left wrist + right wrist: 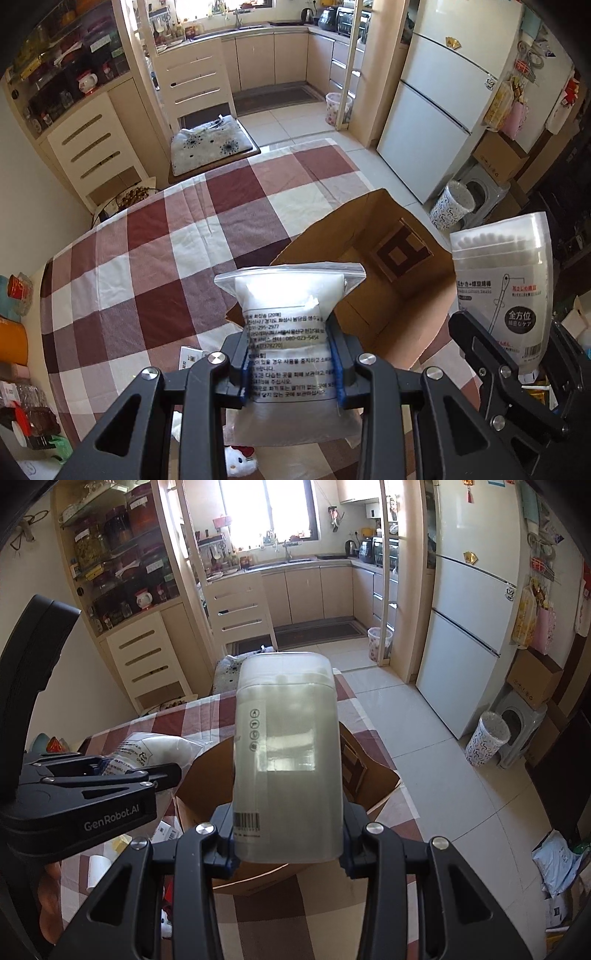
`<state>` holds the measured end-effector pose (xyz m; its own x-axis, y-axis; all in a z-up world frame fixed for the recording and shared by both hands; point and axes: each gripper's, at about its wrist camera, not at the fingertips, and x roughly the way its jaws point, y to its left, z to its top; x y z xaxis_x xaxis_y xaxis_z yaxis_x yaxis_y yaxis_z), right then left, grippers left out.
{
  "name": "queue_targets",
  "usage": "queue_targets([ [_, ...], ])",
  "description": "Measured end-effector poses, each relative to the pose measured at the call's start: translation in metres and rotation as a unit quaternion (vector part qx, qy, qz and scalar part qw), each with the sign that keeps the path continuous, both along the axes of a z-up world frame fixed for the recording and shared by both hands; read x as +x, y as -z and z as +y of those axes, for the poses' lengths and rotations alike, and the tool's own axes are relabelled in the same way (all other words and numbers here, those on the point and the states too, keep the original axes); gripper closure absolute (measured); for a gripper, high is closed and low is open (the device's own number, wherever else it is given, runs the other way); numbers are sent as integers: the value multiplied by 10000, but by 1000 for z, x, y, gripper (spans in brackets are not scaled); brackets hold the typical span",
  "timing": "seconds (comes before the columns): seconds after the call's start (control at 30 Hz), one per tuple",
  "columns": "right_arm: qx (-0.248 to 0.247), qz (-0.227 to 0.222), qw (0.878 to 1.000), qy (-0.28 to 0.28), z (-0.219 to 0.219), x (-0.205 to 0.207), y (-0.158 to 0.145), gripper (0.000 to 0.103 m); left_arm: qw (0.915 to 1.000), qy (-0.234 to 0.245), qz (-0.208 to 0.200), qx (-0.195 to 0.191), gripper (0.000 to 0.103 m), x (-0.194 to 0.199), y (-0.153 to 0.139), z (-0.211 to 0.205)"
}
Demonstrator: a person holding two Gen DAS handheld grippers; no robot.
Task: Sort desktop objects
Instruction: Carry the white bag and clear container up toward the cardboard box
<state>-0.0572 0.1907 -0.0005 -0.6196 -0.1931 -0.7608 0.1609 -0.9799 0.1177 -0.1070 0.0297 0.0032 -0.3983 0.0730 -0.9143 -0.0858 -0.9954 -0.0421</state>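
My left gripper is shut on a clear zip bag of white cotton pads and holds it above the checked tablecloth, just left of an open cardboard box. My right gripper is shut on a translucent cotton swab box and holds it upright over the near edge of the cardboard box. The swab box and right gripper also show at the right of the left wrist view. The left gripper with its bag shows at the left of the right wrist view.
The checked table has small items near its front edge: a white card, a Hello Kitty item, small packets. A cushioned chair stands at the far side. The fridge and bins stand on the right.
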Motion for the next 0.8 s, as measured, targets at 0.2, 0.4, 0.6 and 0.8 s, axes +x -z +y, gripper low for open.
queue_targets([
  [0.2, 15, -82, 10000, -18, 2, -6, 2, 62, 10000, -53, -37, -9, 71, -4, -2, 1],
  [0.4, 10, -118, 9999, -78, 2, -9, 3, 62, 9999, -52, -155, -2, 71, -7, 2, 3],
  [0.6, -13, -147, 9998, -93, 3, -12, 4, 62, 9998, -64, -191, -58, 71, -9, 5, 3],
  [0.8, 1, -195, 9997, -124, 3, -17, 8, 62, 9996, -83, -248, -75, 71, -11, 9, 3],
])
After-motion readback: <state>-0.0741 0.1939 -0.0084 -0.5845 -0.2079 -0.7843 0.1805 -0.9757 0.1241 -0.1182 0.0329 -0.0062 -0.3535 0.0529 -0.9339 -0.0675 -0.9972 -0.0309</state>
